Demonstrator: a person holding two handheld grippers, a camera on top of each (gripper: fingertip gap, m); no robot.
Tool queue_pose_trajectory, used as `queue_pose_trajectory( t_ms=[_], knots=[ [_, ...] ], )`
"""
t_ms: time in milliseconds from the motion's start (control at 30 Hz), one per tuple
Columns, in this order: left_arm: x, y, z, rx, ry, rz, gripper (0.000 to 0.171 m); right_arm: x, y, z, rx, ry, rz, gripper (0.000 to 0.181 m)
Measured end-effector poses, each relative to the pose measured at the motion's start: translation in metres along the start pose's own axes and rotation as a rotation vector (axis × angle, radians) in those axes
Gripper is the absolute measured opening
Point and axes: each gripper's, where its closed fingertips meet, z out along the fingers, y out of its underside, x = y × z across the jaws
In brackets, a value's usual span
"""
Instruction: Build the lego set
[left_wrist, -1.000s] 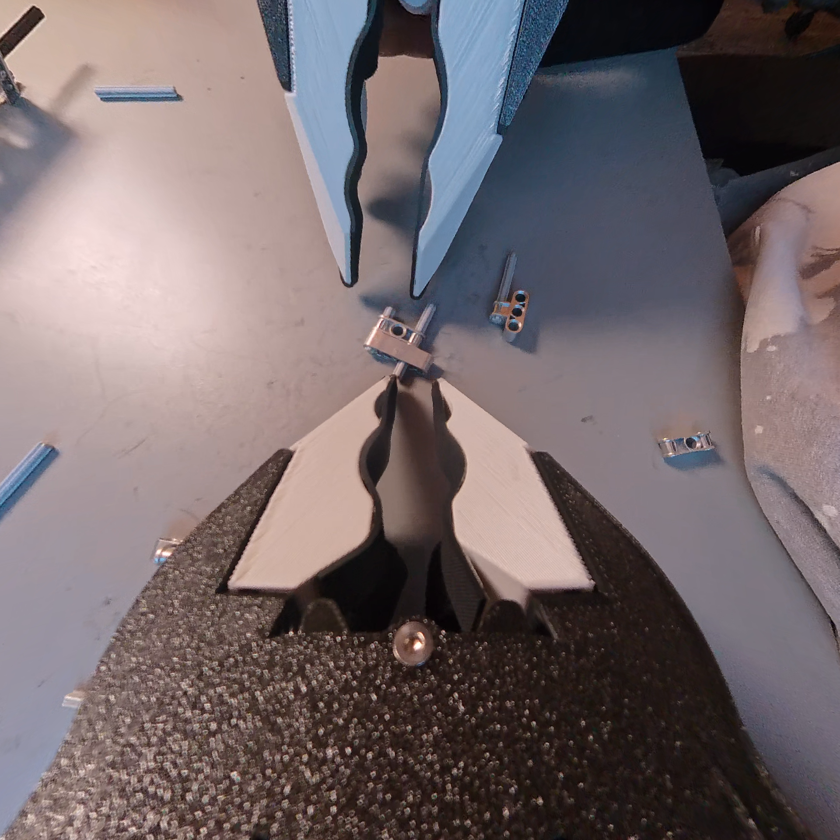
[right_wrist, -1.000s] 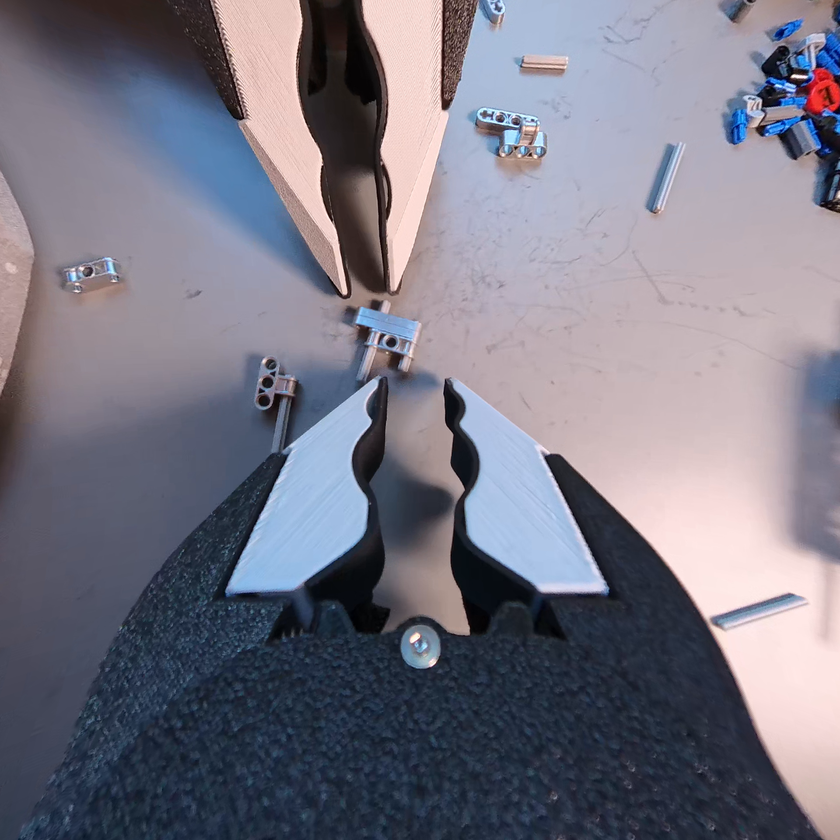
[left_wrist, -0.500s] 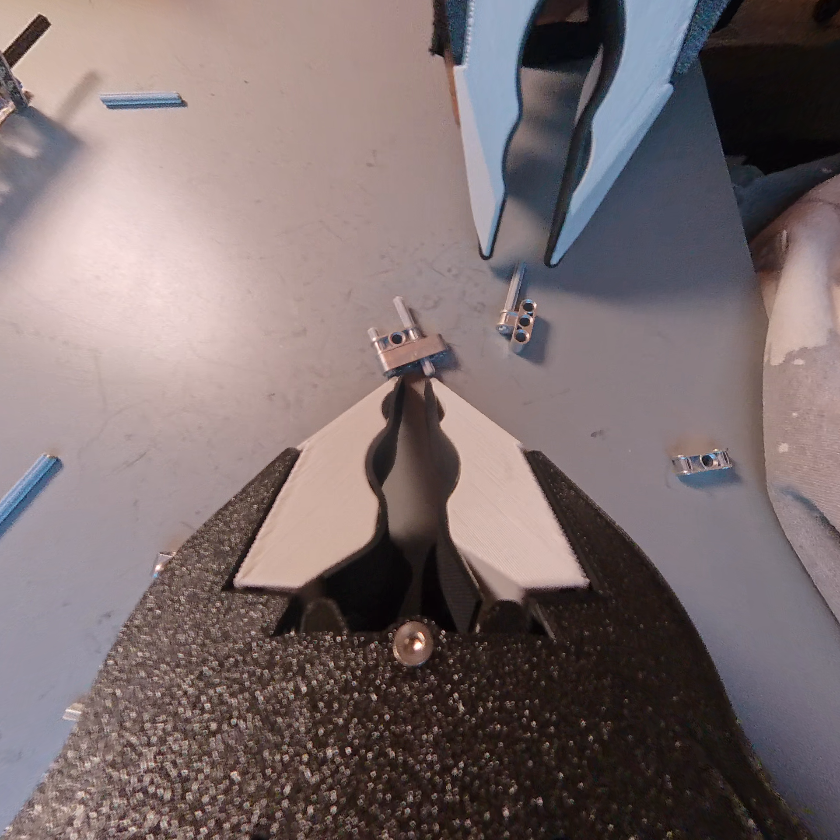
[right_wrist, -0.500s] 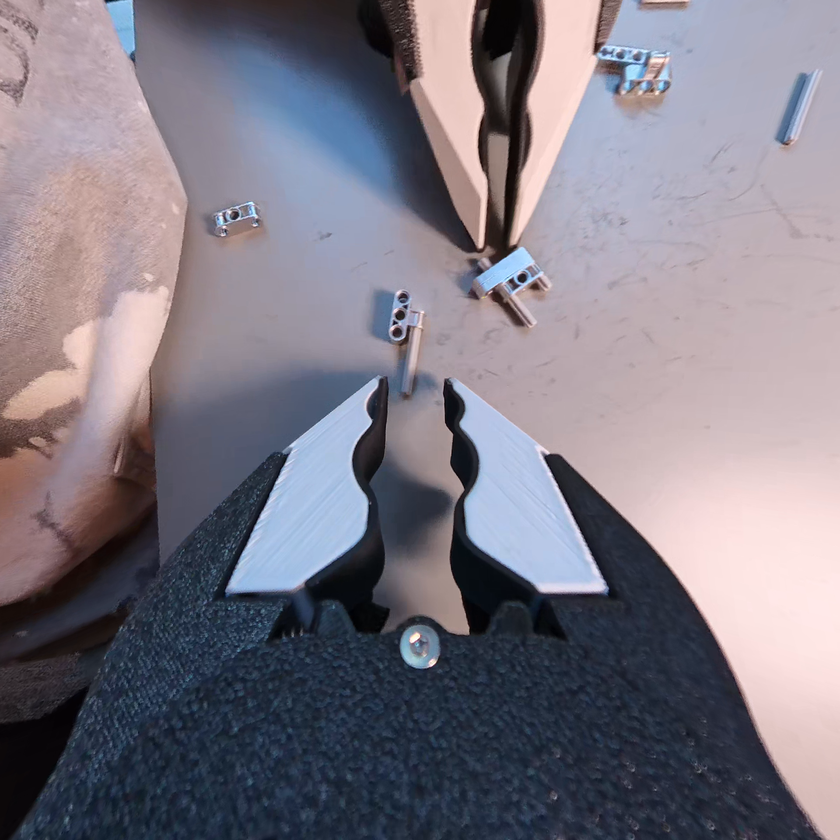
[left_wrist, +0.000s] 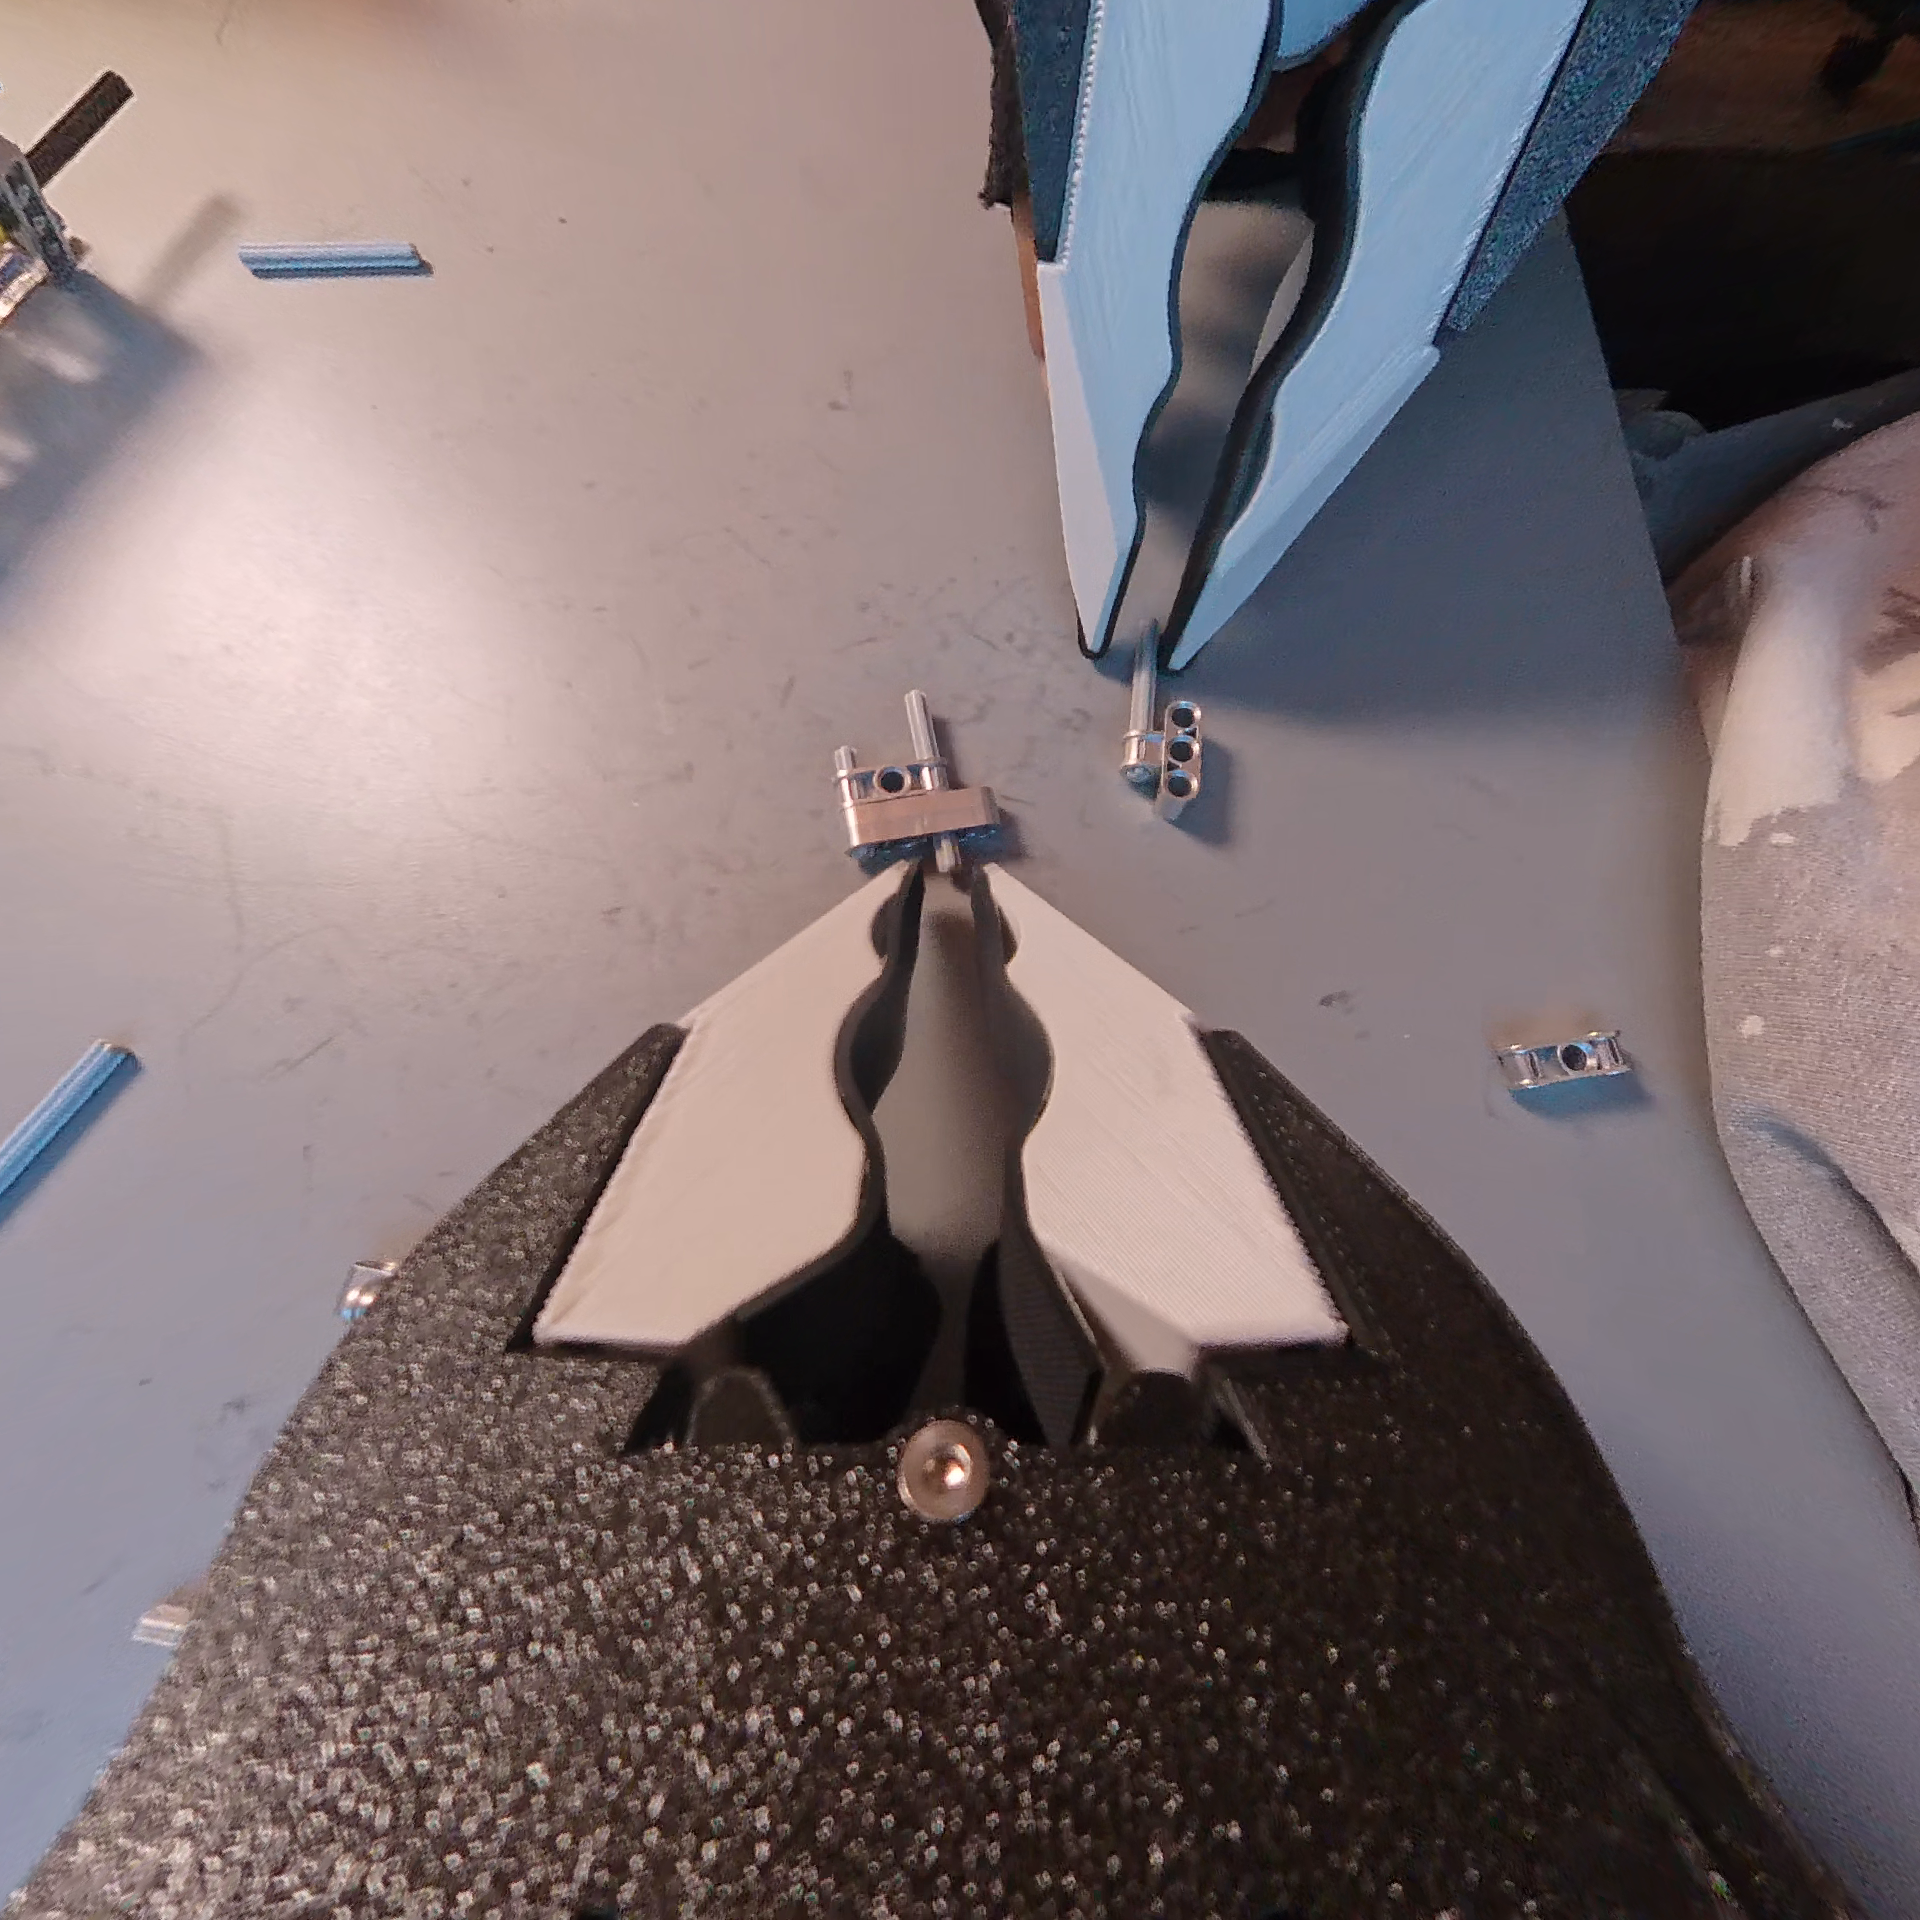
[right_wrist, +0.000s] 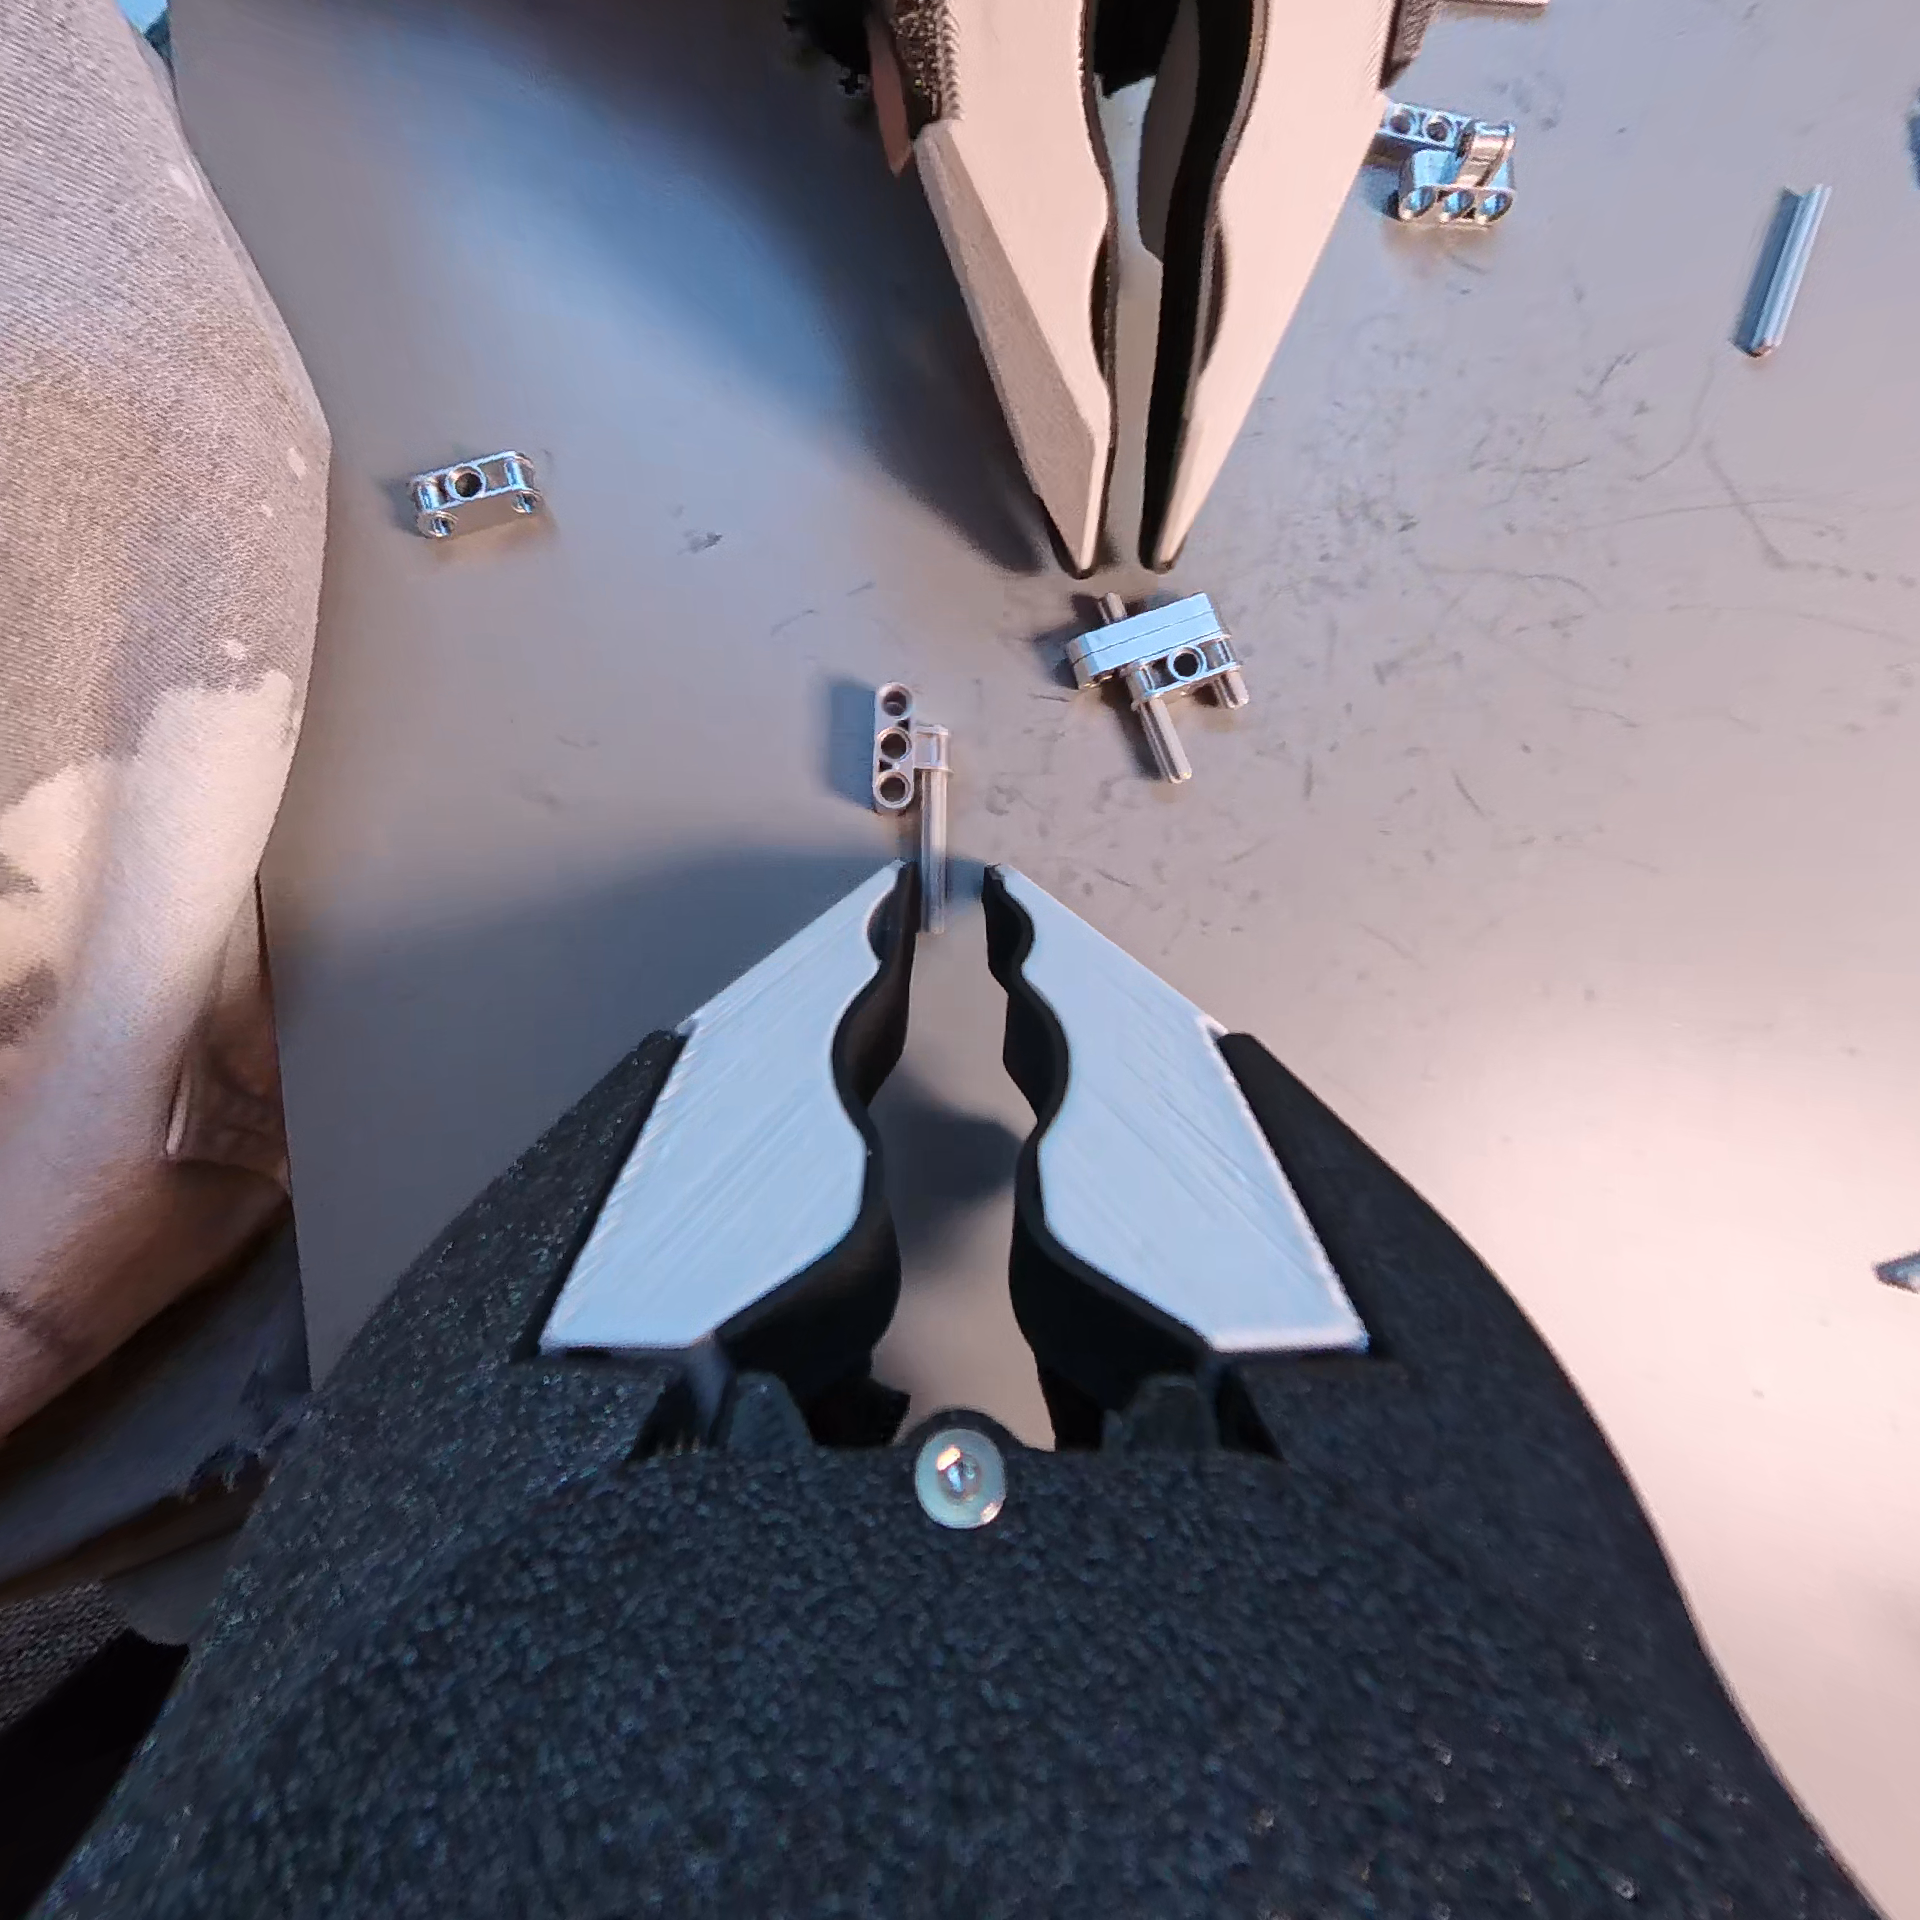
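Bare table (left_wrist: 520, 623) leftward — cloth (left_wrist: 1818, 935) blocks right.

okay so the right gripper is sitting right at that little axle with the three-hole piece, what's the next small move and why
Probably close the right gripper: its fingers stand open, and the axle of the three-hole piece already lies between their tips on the table.

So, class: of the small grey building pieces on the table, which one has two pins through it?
The stacked piece lying just off the tips of the left hand-held gripper. The three-hole piece carries one long pin; the short link carries none.
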Motion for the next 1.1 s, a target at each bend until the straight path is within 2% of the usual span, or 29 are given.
queue_pose_trajectory(
  t_ms=[100,333,667,833,967,1100],
  knots=[
    [0.003,0.001,0.003,-0.01,0.002,0.009,0.008,0.002,0.0,0.0,-0.003,0.013,0.0,0.003],
    [0.003,0.0,0.008,-0.017,-0.014,0.023,0.006,0.005,0.0,0.0,-0.005,0.022,0.0,0.003],
    [-0.006,0.002,0.003,-0.012,-0.04,0.018,0.005,0.027,-0.002,0.002,-0.033,0.035,-0.056,0.002],
    [-0.016,0.002,-0.003,0.004,-0.055,0.015,0.02,0.029,-0.004,0.004,-0.039,0.023,-0.075,0.002],
    [-0.013,-0.003,0.0,0.013,0.002,0.021,0.028,0.029,-0.005,0.006,-0.039,0.021,-0.078,0.002],
    [-0.014,0.001,0.003,-0.03,0.033,0.1,0.036,0.03,-0.006,0.007,-0.048,0.022,-0.088,0.003]
  ],
)
